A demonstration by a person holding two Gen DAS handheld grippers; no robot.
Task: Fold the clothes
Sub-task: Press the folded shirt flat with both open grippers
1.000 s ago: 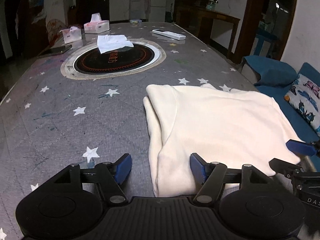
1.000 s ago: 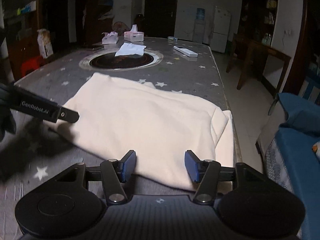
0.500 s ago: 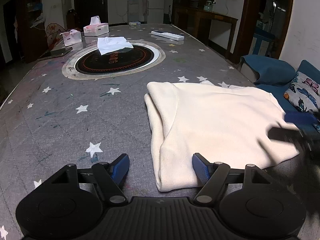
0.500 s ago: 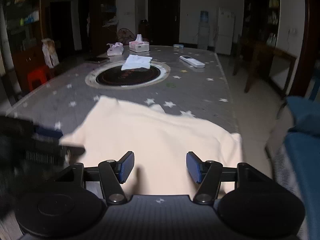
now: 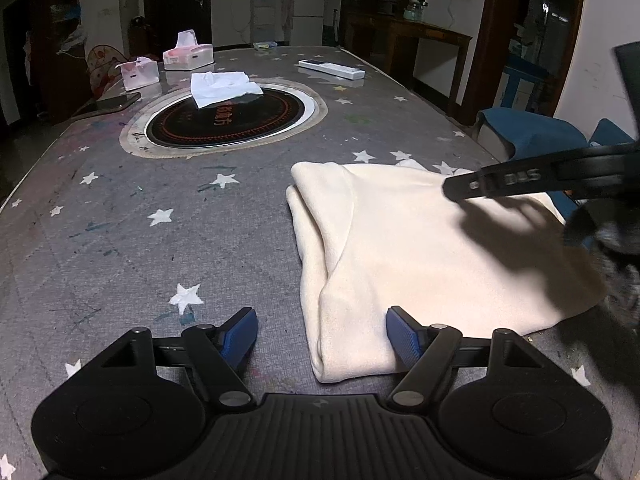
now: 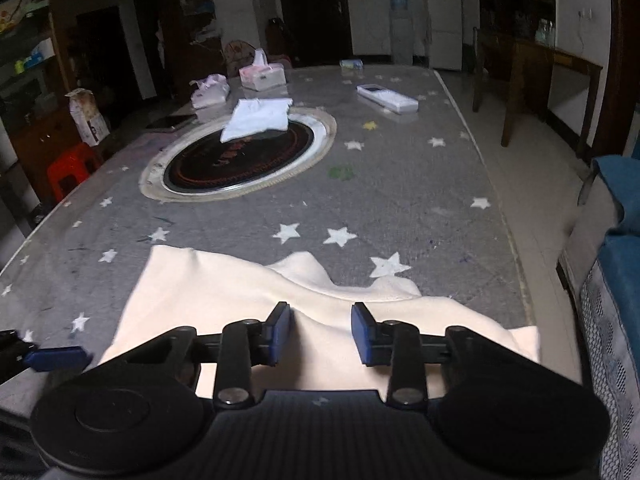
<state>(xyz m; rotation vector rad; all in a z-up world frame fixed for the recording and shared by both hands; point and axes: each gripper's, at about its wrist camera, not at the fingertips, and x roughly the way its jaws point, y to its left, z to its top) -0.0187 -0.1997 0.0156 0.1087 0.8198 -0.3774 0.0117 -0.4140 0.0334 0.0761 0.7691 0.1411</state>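
Star-print tablecloth [image 5: 120,248], soft cream folded garment [image 5: 420,248]

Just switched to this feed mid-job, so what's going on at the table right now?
A person is folding a cream garment on the star-print table, with a gripper in each hand. The garment lies folded flat. The left gripper is open at the near left corner, one finger on each side of the folded edge, not clamped. The right gripper is open and sits over the garment nearer its far edge. Neither holds cloth.
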